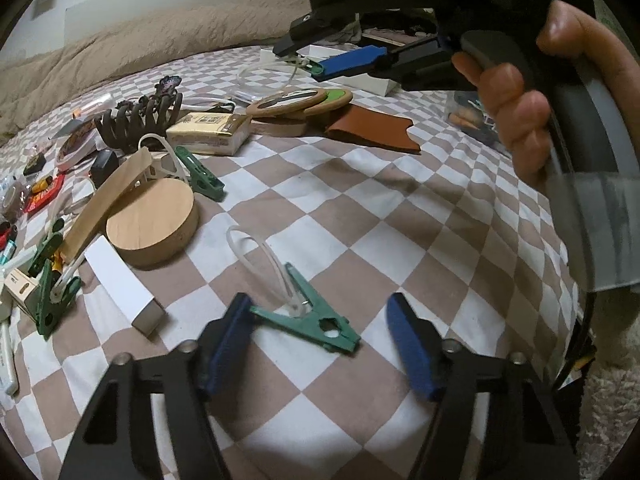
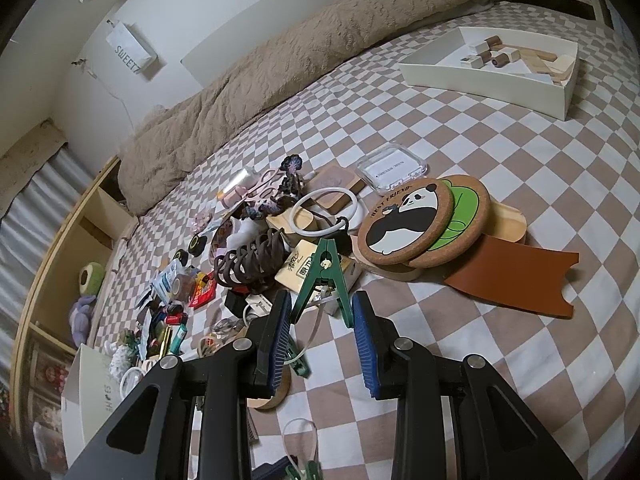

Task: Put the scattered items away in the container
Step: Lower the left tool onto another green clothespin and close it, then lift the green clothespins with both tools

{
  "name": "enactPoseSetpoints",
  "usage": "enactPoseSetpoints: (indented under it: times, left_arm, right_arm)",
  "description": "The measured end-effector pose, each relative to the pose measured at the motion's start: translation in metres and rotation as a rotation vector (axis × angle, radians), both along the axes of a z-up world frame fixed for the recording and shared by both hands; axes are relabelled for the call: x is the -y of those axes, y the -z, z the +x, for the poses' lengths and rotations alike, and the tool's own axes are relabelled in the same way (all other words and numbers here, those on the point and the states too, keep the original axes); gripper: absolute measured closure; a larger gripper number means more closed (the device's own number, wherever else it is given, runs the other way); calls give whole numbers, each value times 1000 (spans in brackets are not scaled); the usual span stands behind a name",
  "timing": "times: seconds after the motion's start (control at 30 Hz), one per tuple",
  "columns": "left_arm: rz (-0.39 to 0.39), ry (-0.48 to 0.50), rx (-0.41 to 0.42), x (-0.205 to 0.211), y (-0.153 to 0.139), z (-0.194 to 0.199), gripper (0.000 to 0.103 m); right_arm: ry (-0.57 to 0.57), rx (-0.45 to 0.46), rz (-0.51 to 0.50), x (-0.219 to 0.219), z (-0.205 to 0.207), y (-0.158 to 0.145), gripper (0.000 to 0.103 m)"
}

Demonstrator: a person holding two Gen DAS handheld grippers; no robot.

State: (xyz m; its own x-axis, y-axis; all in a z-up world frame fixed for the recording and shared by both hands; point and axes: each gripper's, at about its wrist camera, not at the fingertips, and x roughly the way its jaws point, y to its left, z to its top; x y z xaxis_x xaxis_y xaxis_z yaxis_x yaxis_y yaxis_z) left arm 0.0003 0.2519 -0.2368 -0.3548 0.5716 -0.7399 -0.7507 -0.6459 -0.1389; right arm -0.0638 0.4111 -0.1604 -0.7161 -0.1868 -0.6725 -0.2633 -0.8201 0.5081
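My right gripper (image 2: pixel 320 320) is shut on a green clothes clip (image 2: pixel 322 276) with a white ring (image 2: pixel 324 212), held above the checkered bed; it also shows in the left wrist view (image 1: pixel 316 66) in front of the container. My left gripper (image 1: pixel 320 332) is open, its blue pads either side of another green clip (image 1: pixel 312 320) with a clear loop lying on the sheet. The white container (image 2: pixel 492 74) sits at the far right with several wooden blocks inside.
A pile of clutter lies at left: a brown hair claw (image 2: pixel 248 260), panda coaster (image 2: pixel 404 220), brown leather sleeve (image 2: pixel 516 276), clear case (image 2: pixel 390 172), round wooden disc (image 1: pixel 154 222), white box (image 1: pixel 124 284), more green clips (image 1: pixel 52 300). A beige blanket (image 2: pixel 300 48) lines the far edge.
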Motion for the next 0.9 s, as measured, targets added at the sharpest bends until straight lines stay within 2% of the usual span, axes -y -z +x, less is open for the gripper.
enactPoseSetpoints:
  times: [0.1, 0.6, 0.9]
  left_arm:
    - [-1, -13, -5, 2, -1, -1, 51]
    - [6, -52, -4, 10, -7, -4, 52]
    - [31, -138, -56, 34, -40, -12, 52]
  right_arm:
    - [0, 0, 0, 0, 0, 0, 72]
    - [6, -11, -4, -3, 2, -2, 72]
    - [6, -59, 5, 0, 10, -15, 72]
